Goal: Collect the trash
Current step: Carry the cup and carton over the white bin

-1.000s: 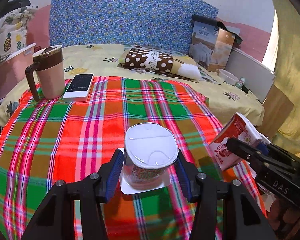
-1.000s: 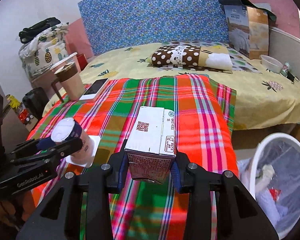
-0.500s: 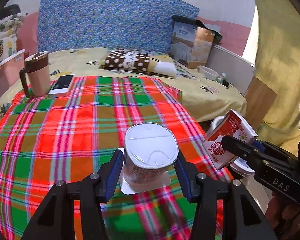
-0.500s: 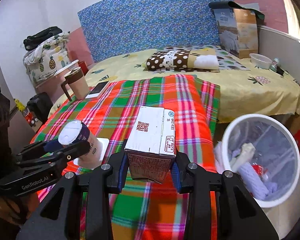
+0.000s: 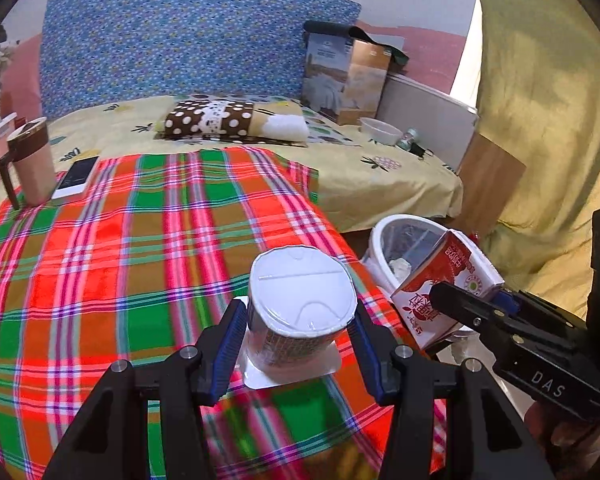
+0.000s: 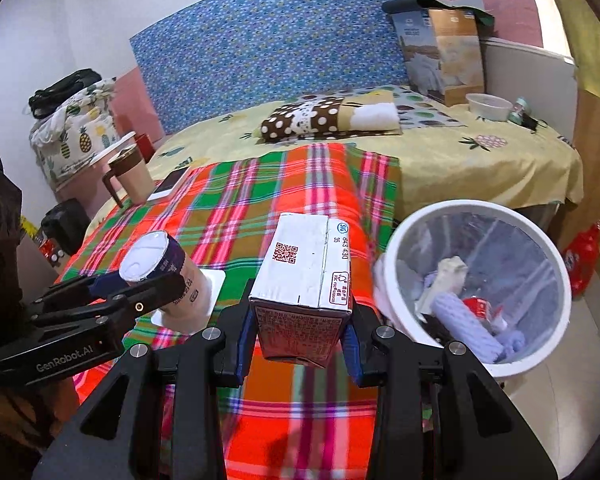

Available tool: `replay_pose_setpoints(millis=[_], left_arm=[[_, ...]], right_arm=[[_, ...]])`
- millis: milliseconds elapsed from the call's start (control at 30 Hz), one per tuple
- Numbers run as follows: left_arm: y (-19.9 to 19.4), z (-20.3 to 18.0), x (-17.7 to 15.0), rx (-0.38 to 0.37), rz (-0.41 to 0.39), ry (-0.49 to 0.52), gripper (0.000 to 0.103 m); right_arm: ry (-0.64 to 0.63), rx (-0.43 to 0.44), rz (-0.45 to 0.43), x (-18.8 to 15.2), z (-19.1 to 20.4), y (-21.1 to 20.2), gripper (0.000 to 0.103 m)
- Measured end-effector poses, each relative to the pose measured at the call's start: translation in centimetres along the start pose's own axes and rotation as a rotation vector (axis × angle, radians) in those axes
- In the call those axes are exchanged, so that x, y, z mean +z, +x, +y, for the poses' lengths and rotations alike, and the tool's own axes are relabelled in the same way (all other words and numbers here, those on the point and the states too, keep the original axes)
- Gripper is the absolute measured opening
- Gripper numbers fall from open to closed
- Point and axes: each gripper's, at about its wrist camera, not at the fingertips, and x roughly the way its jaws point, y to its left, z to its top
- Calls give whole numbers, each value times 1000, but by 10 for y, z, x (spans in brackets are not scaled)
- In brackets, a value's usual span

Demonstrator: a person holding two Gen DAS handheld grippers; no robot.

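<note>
My left gripper (image 5: pixel 298 344) is shut on an upside-down paper cup (image 5: pixel 300 300) with its flat lid hanging below, held above the plaid cloth (image 5: pixel 140 248). It also shows in the right wrist view (image 6: pixel 160 276). My right gripper (image 6: pixel 298 340) is shut on a red and white carton (image 6: pixel 304 272), held over the cloth's right edge beside the white trash bin (image 6: pixel 476 284). The carton (image 5: pixel 440 280) and bin (image 5: pixel 400 240) also show in the left wrist view. The bin holds several pieces of trash.
A brown mug (image 5: pixel 30 164) and a phone (image 5: pixel 78 176) stand at the cloth's far left. A dotted pillow (image 5: pixel 228 122), a boxed package (image 5: pixel 344 80) and a white bowl (image 5: pixel 380 130) lie on the yellow bed. A wooden panel (image 5: pixel 488 180) stands right of the bin.
Both grippers have moved right toward the bin with their loads. The bin has come closer in both views; the carton now sits next to its rim.
</note>
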Motion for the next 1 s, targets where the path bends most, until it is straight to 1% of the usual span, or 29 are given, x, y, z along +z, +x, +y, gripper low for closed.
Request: replay_pose_setpoints(millis=[367,667,833,1000], left_arm=[[36,-46,13,-82,32,71,52],[69,-86,27,-163,51,126,52],[88,-103,33,-203,66,145,52],[109,-118,37,-225,93,167,52]], right_arm=[[67,-72,-25,-4,-44,-12,38],[144,-168,-37,-6,-87,-21,38],[177,-209,-33,-7,-105,-22,38],[202,-233,-16,-9,-119,-18,38]])
